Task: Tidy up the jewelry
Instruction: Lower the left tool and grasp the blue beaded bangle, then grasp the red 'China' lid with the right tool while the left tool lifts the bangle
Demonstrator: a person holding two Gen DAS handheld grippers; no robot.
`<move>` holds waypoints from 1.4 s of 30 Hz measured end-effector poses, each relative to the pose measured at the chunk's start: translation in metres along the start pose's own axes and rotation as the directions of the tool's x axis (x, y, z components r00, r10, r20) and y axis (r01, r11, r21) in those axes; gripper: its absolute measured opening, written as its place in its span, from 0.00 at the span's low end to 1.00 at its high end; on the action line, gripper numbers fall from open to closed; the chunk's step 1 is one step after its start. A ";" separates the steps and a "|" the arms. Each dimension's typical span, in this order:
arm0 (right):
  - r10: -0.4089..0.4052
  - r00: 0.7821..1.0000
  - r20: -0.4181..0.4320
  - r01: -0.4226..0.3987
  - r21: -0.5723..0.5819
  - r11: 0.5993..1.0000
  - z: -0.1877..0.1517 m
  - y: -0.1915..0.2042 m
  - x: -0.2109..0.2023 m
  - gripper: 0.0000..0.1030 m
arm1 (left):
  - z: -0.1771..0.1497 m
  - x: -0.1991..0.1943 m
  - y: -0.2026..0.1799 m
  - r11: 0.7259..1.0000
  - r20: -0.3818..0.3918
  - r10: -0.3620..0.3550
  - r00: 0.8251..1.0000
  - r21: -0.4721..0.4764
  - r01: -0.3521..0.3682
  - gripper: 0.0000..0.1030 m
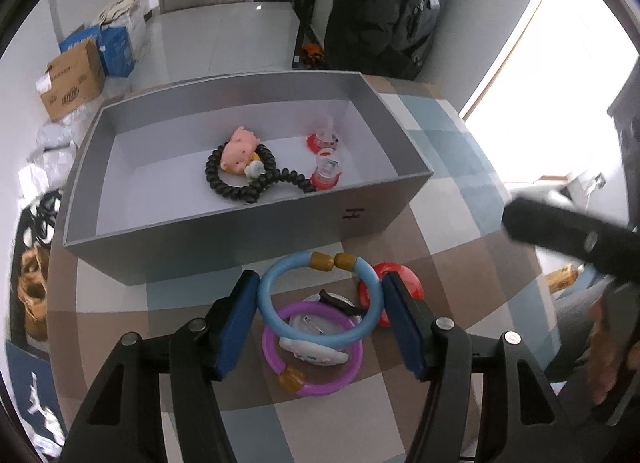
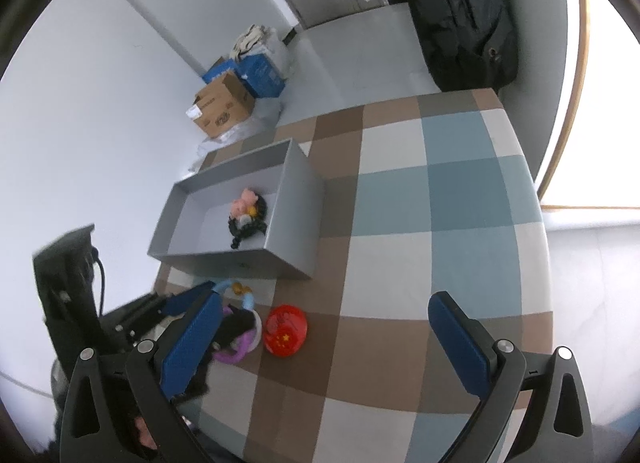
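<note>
- Left wrist view: a checked cloth [image 1: 452, 199] covers the table, with a white floor and a door behind.
- A grey box [image 1: 240, 223] sits on the cloth, just past the tool. A black coil band with a pink toy [image 1: 240, 167] already lies inside.
- The left gripper [image 1: 320, 295] is right in front of the box. Its two blue pads press on the sides of a blue ring [image 1: 316, 299], one pad on each side, so it pinches the ring.
- The blue ring lies across a purple ring [image 1: 312, 351]. A red disc [image 1: 400, 287] sits just to the right.
- The box is straight ahead of the held ring, so I think the next move is up and forward over the near wall.
- Right wrist view: the same cloth [image 2: 420, 223] fills most of the picture, with the box [image 2: 248, 251] far to the left.
- The right gripper [image 2: 332, 343] has its pads spread wide with nothing between them.
- The red disc [image 2: 286, 329] lies near its left pad, and the rings are further left.
- The left hand is much nearer the box.
</note>
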State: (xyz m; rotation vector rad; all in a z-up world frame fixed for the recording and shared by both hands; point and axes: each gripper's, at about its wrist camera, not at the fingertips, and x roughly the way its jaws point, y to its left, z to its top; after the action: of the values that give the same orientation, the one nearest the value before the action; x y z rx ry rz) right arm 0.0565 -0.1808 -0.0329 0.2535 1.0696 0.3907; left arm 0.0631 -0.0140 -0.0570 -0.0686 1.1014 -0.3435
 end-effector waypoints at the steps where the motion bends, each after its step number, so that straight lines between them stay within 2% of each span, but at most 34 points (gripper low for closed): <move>1: -0.007 1.000 0.001 0.007 -0.010 1.000 0.000 0.001 0.000 1.00 | 0.001 -0.001 0.003 1.000 0.005 -0.015 1.000 -0.015 0.015 0.56; 4: -0.046 0.999 0.014 0.047 -0.041 0.998 -0.002 0.004 -0.001 1.00 | 0.006 -0.010 0.009 0.996 0.030 -0.067 0.997 -0.062 0.068 0.56; 9: -0.065 0.998 0.021 0.066 -0.093 0.993 -0.006 0.008 0.000 1.00 | 0.011 -0.028 0.017 0.984 0.086 -0.125 0.988 -0.115 0.135 0.56; 15: -0.073 0.997 -0.015 0.069 -0.173 0.982 -0.017 0.019 0.010 0.97 | 0.016 -0.050 0.027 0.970 0.154 -0.158 0.975 -0.162 0.183 0.56; 19: -0.081 0.995 -0.052 0.065 -0.265 0.962 -0.028 0.036 0.022 0.84 | 0.017 -0.061 0.036 0.952 0.186 -0.182 0.965 -0.212 0.221 0.56; 24: -0.101 0.992 -0.081 0.063 -0.381 0.922 -0.040 0.054 0.041 0.74 | 0.017 -0.067 0.044 0.946 0.196 -0.169 0.966 -0.244 0.215 0.56; 29: -0.171 0.982 -0.081 0.115 -0.459 0.881 -0.049 0.065 0.056 0.66 | 0.014 -0.070 0.052 0.938 0.197 -0.178 0.964 -0.264 0.227 0.56; 33: -0.213 0.976 -0.036 0.163 -0.521 0.837 -0.052 0.072 0.060 0.59 | 0.013 -0.071 0.056 0.935 0.200 -0.180 0.963 -0.270 0.230 0.56; 37: -0.195 0.980 -0.034 0.148 -0.527 0.837 -0.052 0.075 0.063 0.55 | 0.012 -0.070 0.055 0.941 0.193 -0.167 0.967 -0.261 0.215 0.56; 39: -0.193 0.981 -0.035 0.147 -0.522 0.840 -0.051 0.076 0.062 0.49 | 0.012 -0.070 0.054 0.944 0.187 -0.165 0.968 -0.253 0.210 0.56; 40: -0.191 0.981 -0.034 0.146 -0.522 0.840 -0.050 0.077 0.061 0.41 | 0.011 -0.070 0.053 0.944 0.187 -0.168 0.968 -0.252 0.213 0.56; 42: -0.193 0.981 -0.038 0.145 -0.523 0.840 -0.050 0.078 0.061 0.41 | 0.011 -0.071 0.053 0.944 0.190 -0.174 0.966 -0.248 0.219 0.56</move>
State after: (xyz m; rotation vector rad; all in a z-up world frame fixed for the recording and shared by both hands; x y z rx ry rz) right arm 0.0232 -0.0838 -0.0747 -0.3456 1.0237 0.5193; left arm 0.0566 0.0563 -0.0023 -0.4439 0.9711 -0.3596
